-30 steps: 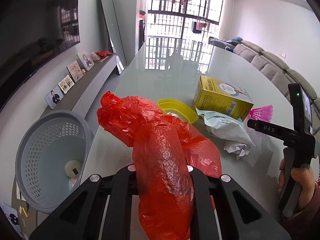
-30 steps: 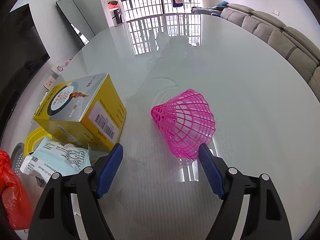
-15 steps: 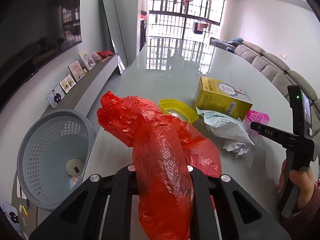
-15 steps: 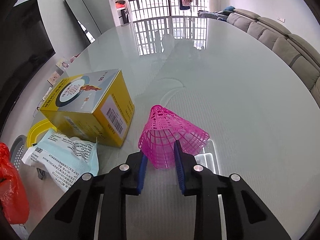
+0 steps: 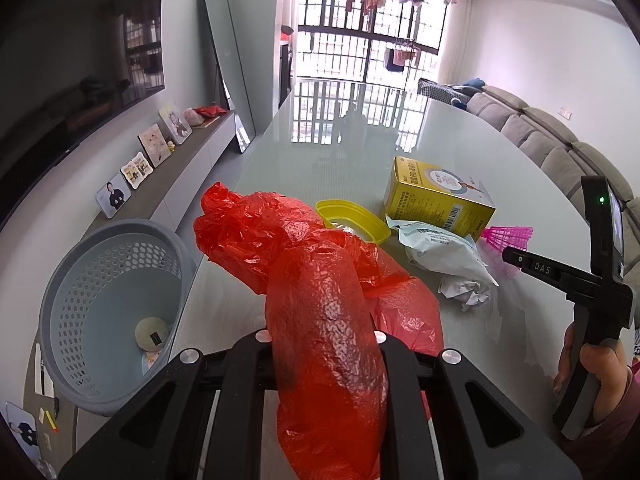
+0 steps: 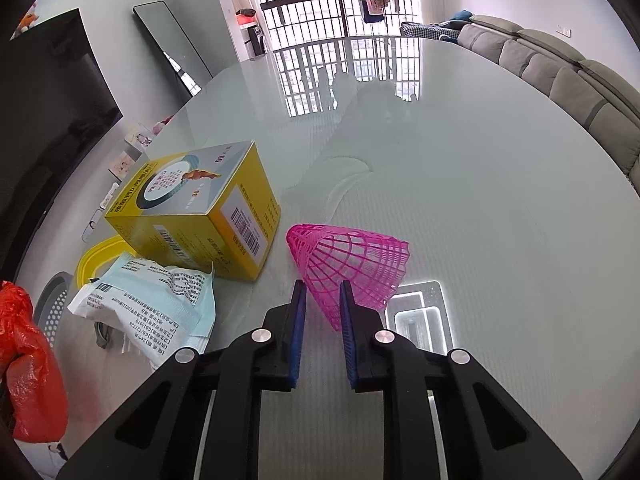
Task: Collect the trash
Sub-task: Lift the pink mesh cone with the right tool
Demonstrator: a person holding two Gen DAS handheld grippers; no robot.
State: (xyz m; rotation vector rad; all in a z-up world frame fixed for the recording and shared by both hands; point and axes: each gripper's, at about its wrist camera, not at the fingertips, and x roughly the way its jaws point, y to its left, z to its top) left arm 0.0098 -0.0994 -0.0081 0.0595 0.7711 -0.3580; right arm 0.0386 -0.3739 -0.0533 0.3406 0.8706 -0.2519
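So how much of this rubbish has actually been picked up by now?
A little. The grey basket holds only a small round item. The left gripper grips the red bag, and the right gripper pinches the pink mesh cone. The yellow box, mask packet and crumpled paper remain.

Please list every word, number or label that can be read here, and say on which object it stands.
"DAS": on the black bar of the right tongs.
Yellow cardboard box: barcodes and print, too blurred to read.
White-and-blue plastic packet: printed lines and a barcode, too small to read.
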